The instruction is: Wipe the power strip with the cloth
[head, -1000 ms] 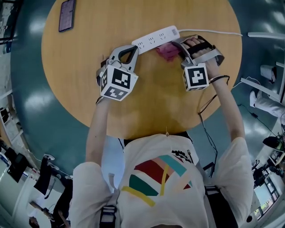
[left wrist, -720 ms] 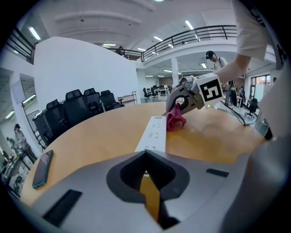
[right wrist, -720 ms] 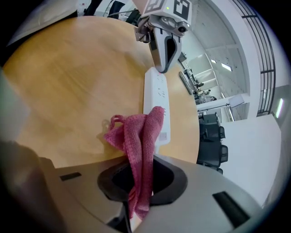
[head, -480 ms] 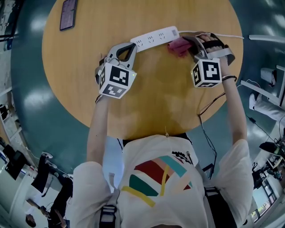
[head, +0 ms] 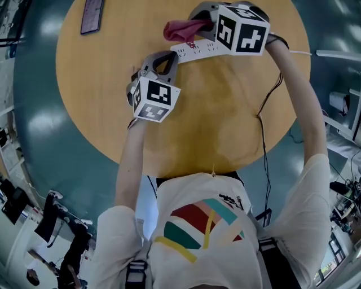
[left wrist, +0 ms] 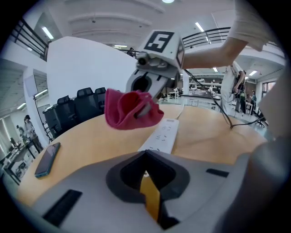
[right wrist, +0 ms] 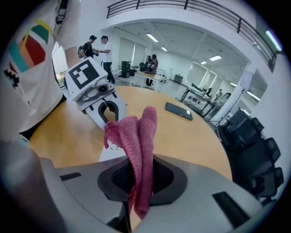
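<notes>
Seen from above, a person leans over a round wooden counter (head: 101, 113) with a tool in each hand. The right hand-held gripper (head: 207, 23) is clamped on a bunched pink cloth (head: 181, 28), which sticks out from its jaws to the left of the view. The cloth is raised in the air, not touching anything. The white power strip (head: 194, 52) lies flat on the counter just below and nearer the person than the cloth. Its long axis runs across the view from lower left to upper right, and the right gripper's marker cube covers its right part. The left hand-held gripper (head: 164, 61) has its jaws together with nothing between them. Its tips sit at the strip's left end, though no view shows whether they actually press on it. From the left gripper's own view the strip (left wrist: 161, 136) runs straight away from the tips, with the cloth (left wrist: 129, 109) hanging above its far half. The right hand is the nearer one to the strip's top face, so the wipe likely calls for lowering the cloth and drawing it along that long axis. A dark phone (head: 92, 16) lies well apart at the far left. A second ago the cloth sat low on the counter against the strip's near edge. It has since swung up and over to the far side, while the left gripper has hardly moved.
</notes>
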